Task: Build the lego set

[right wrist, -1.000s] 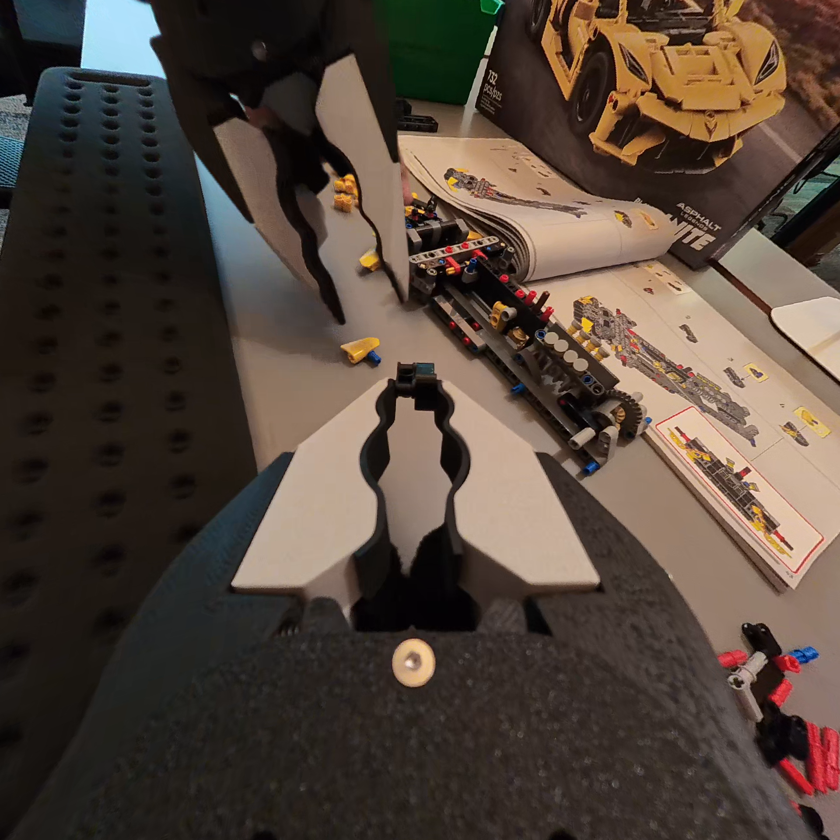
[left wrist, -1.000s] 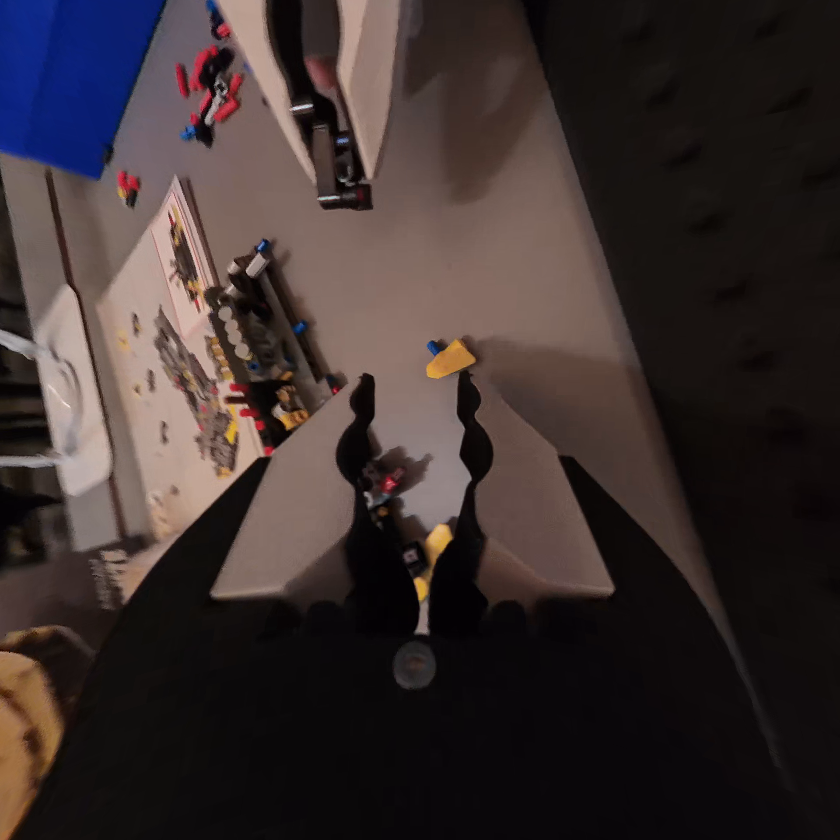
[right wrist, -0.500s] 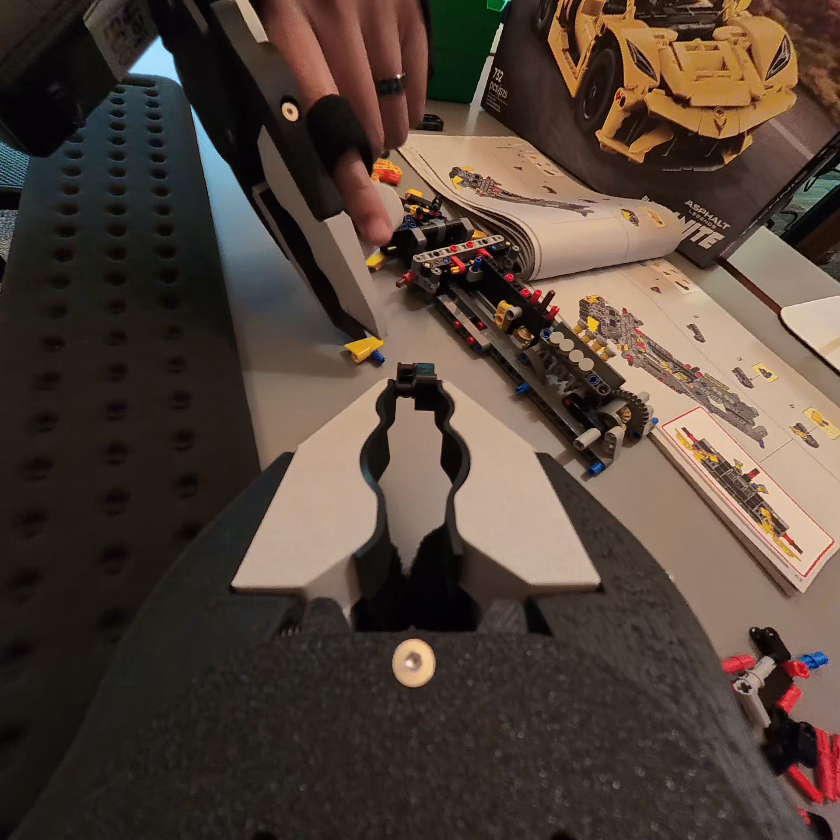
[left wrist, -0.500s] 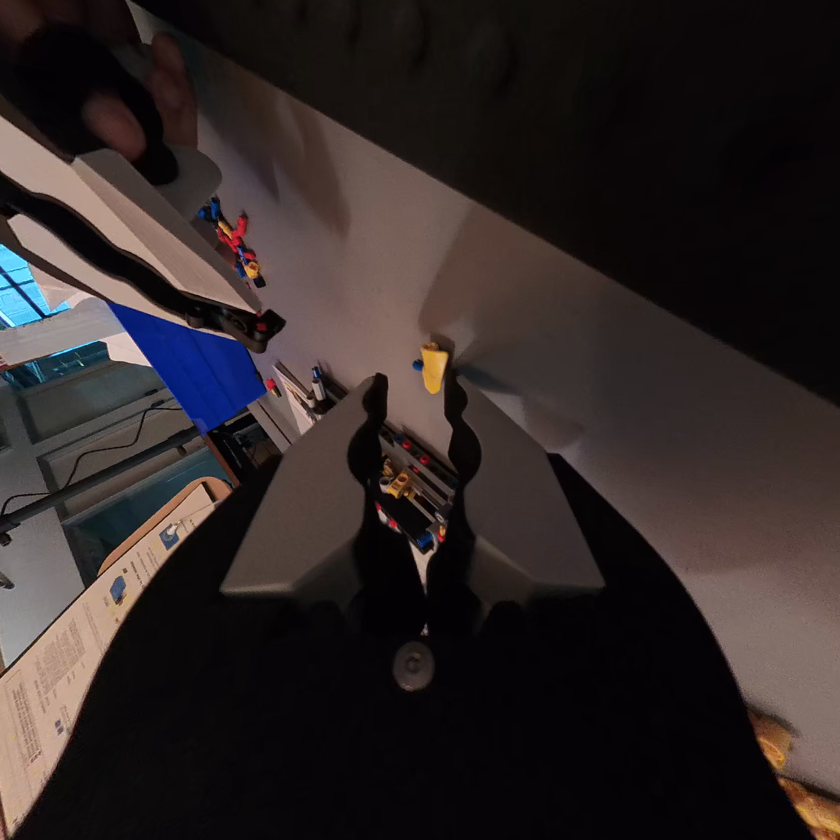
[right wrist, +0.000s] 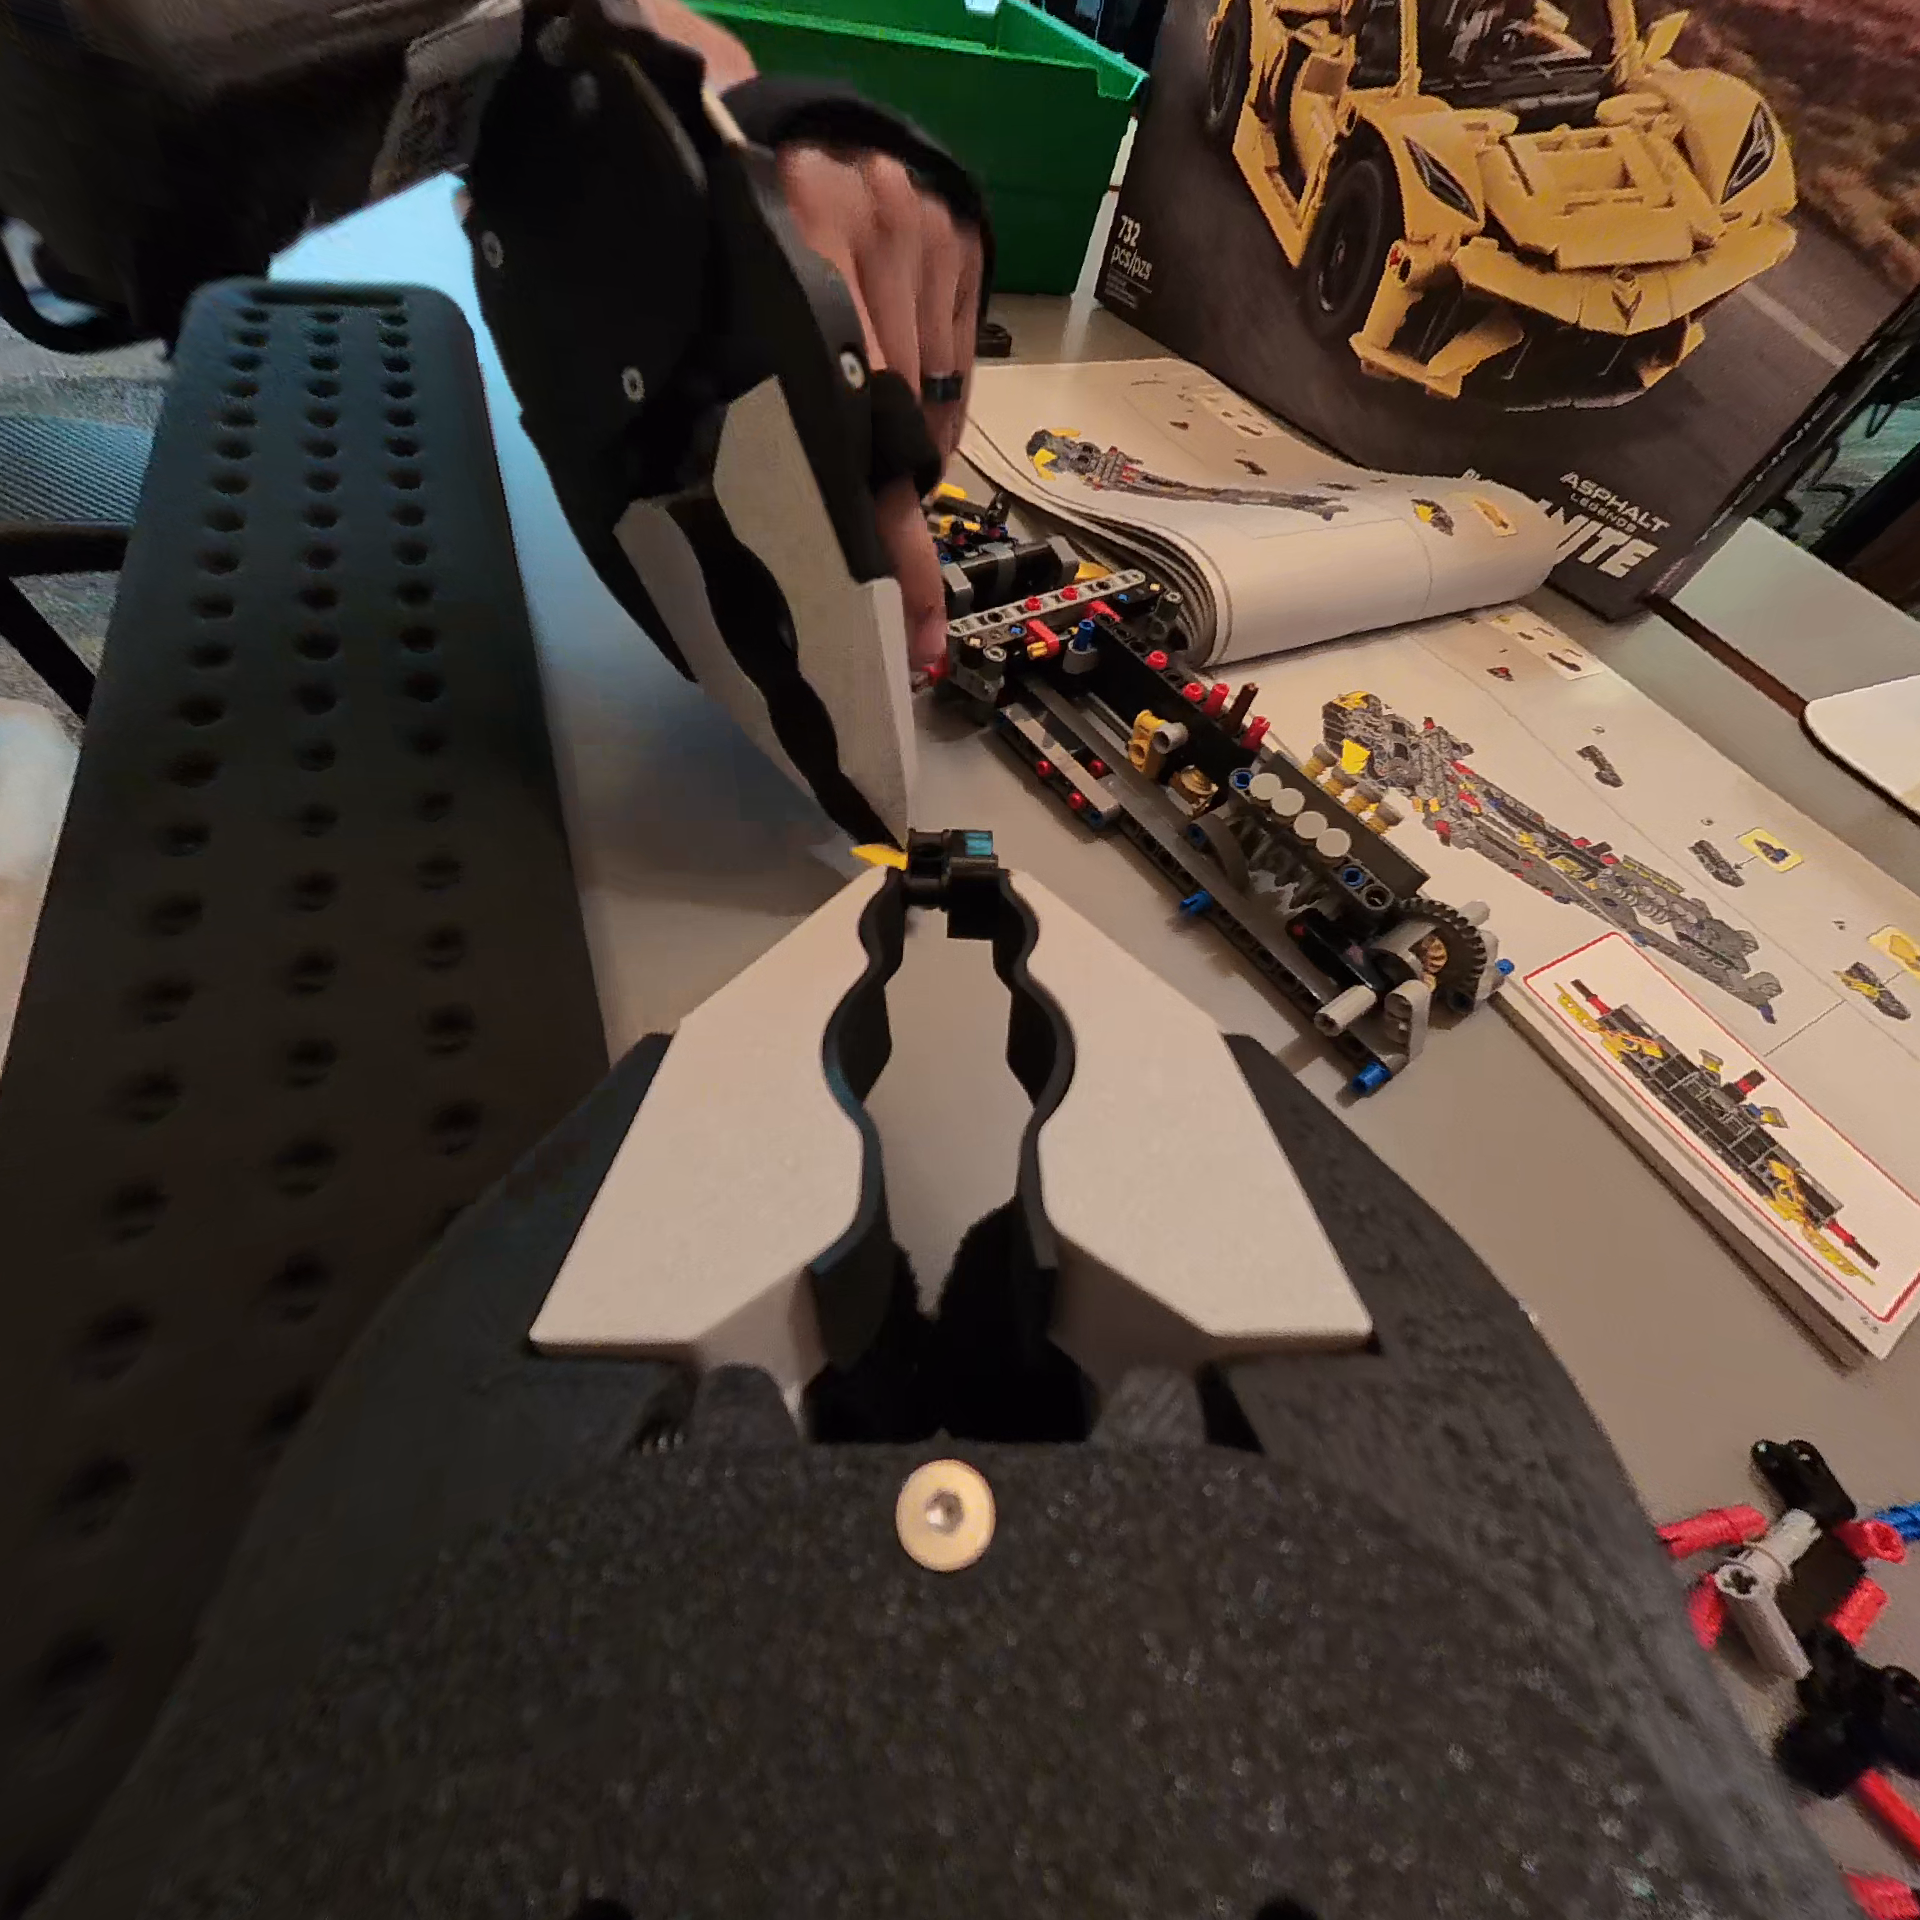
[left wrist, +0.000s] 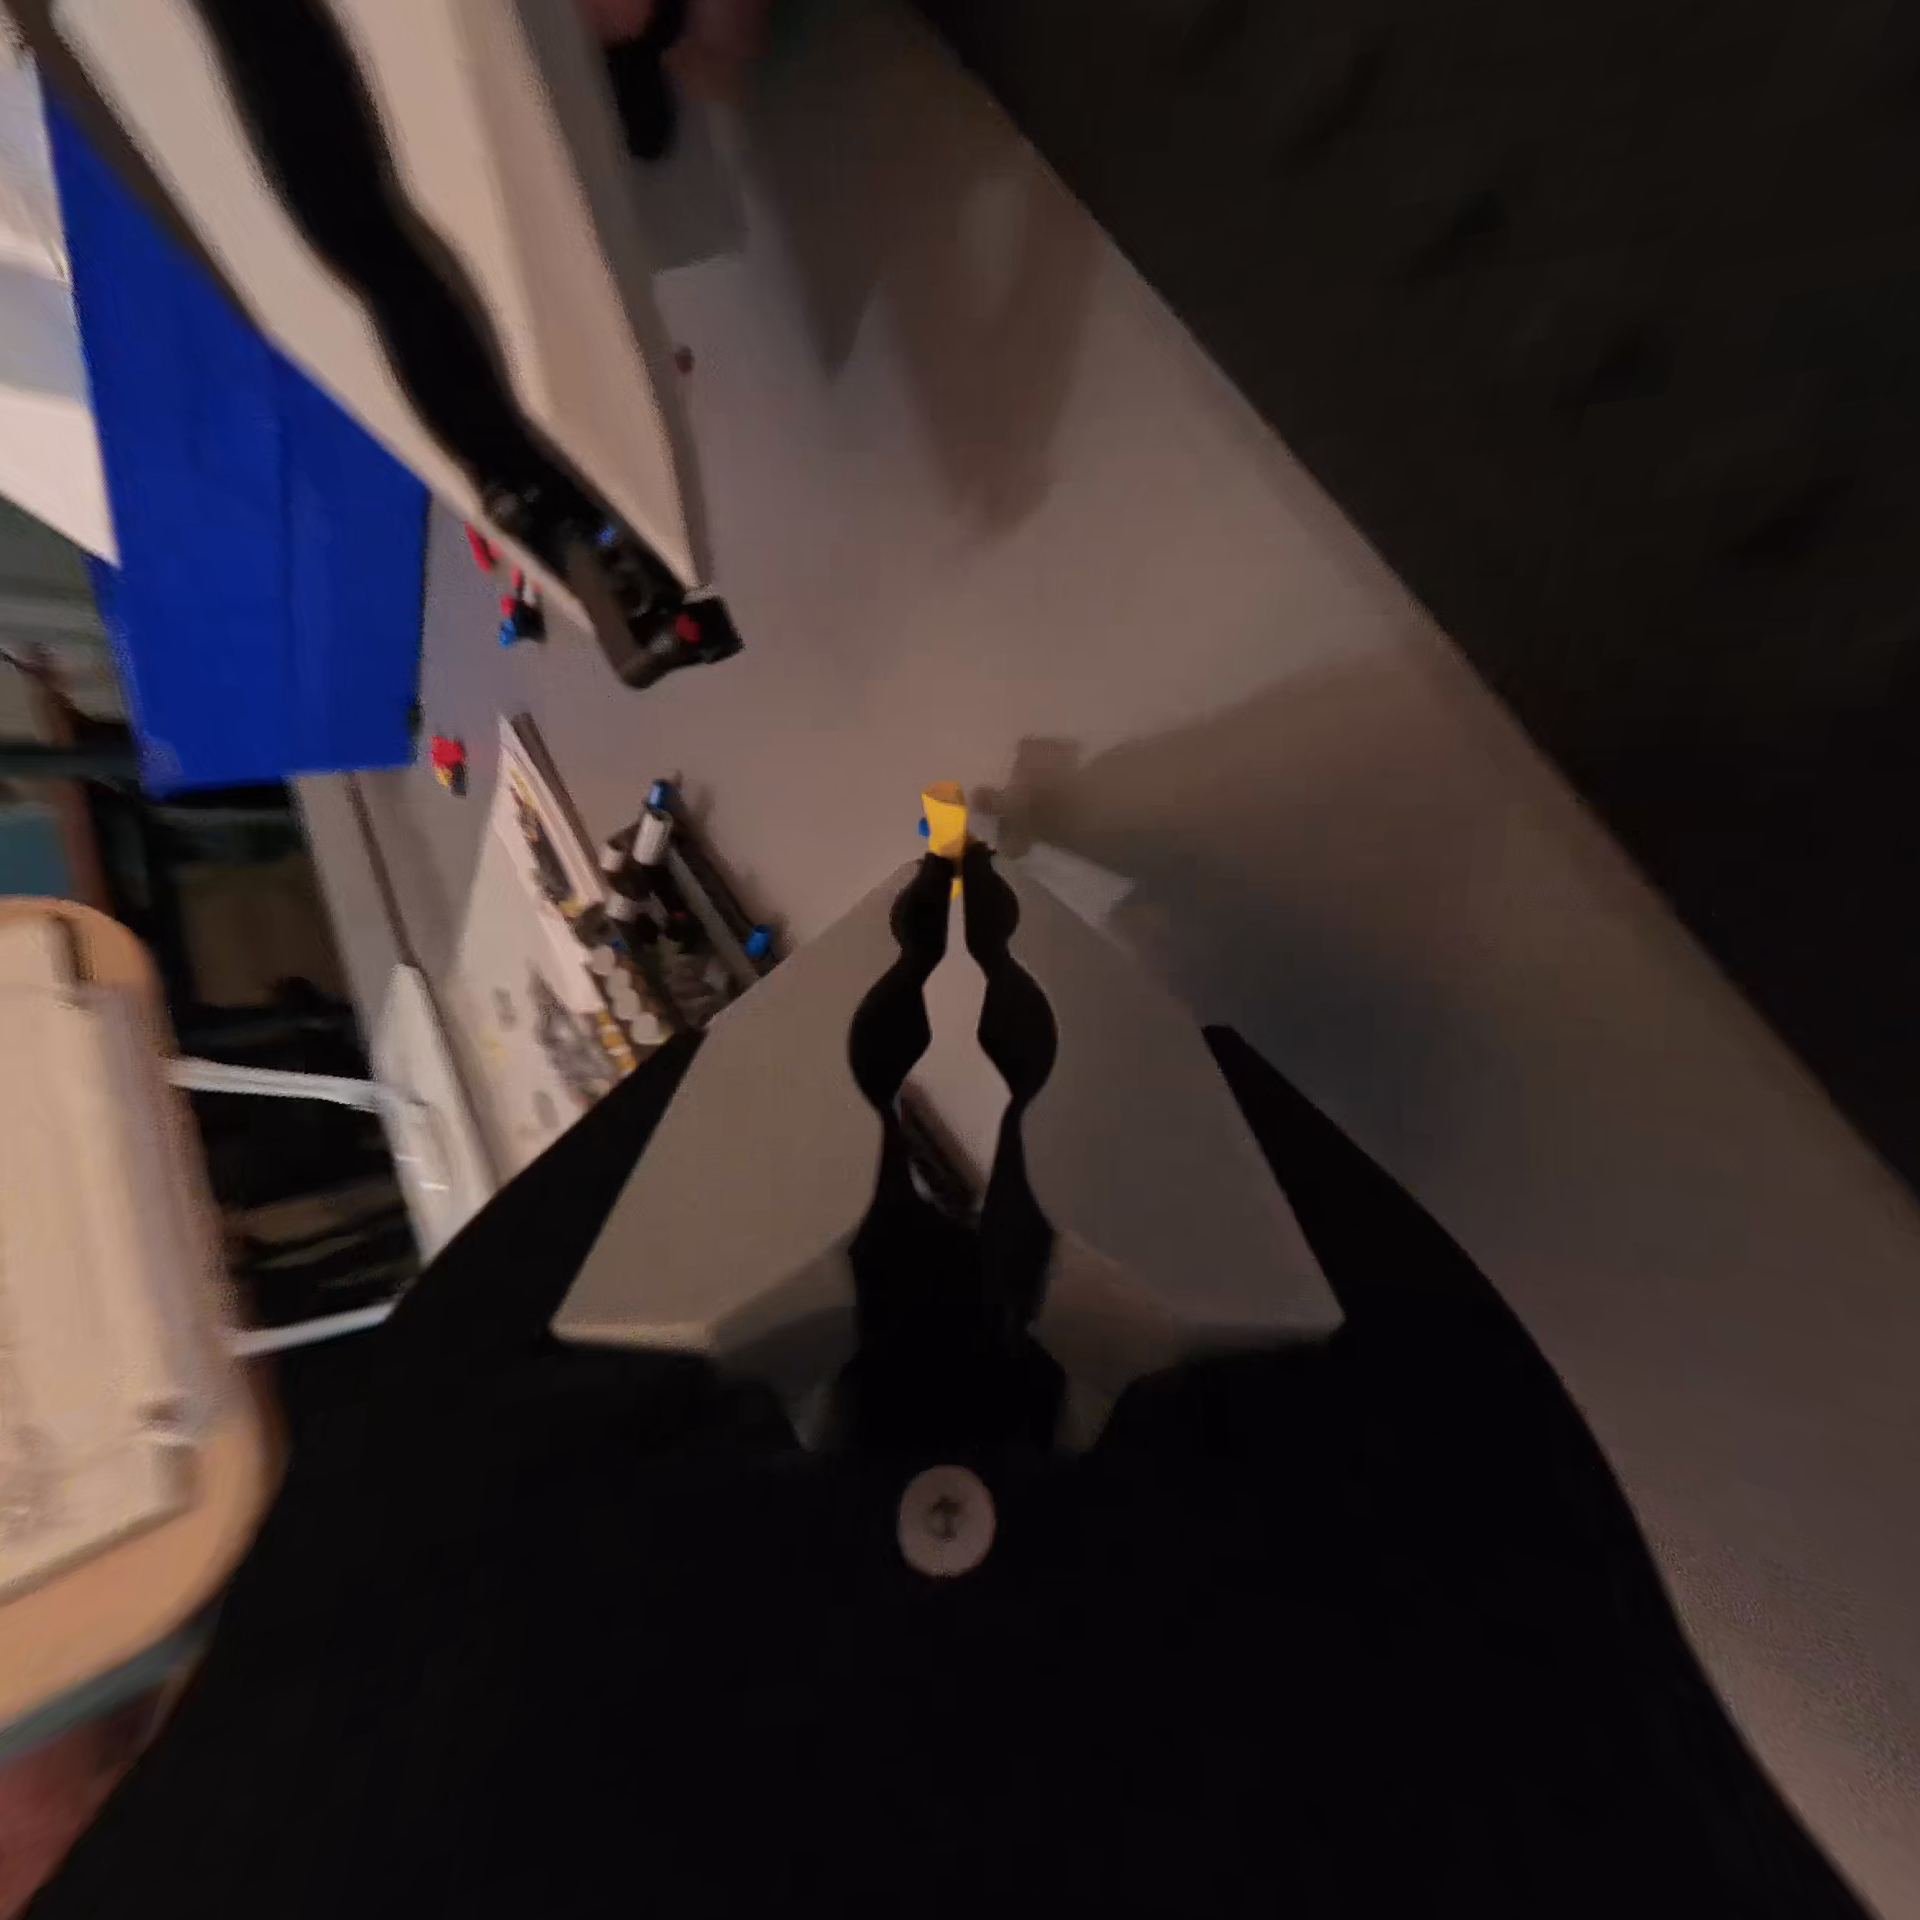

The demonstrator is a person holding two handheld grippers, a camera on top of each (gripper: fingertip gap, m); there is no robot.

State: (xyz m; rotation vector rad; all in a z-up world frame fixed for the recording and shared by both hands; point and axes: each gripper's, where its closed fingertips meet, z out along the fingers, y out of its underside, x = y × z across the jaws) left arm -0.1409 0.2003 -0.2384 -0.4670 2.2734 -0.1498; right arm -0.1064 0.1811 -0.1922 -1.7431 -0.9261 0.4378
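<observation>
1. Starting at the back, a green bin (right wrist: pixel 987 114) sits on the worktop (right wrist: pixel 1507 1174); its contents are hidden.
2. Beside it leans the car box (right wrist: pixel 1507 229), with an open manual (right wrist: pixel 1299 520) in front.
3. Left claw (left wrist: pixel 954 885) is pinched on a yellow piece (left wrist: pixel 943 821) at the worktop.
4. Right claw (right wrist: pixel 948 883), just beside it, is clenched on a small black piece (right wrist: pixel 951 857).
5. Long chassis (right wrist: pixel 1195 790) lies across the manual's edge.
6. Loose red, black parts (right wrist: pixel 1808 1600) lie right; a perforated black chair (right wrist: pixel 260 831) crowds the left.
</observation>
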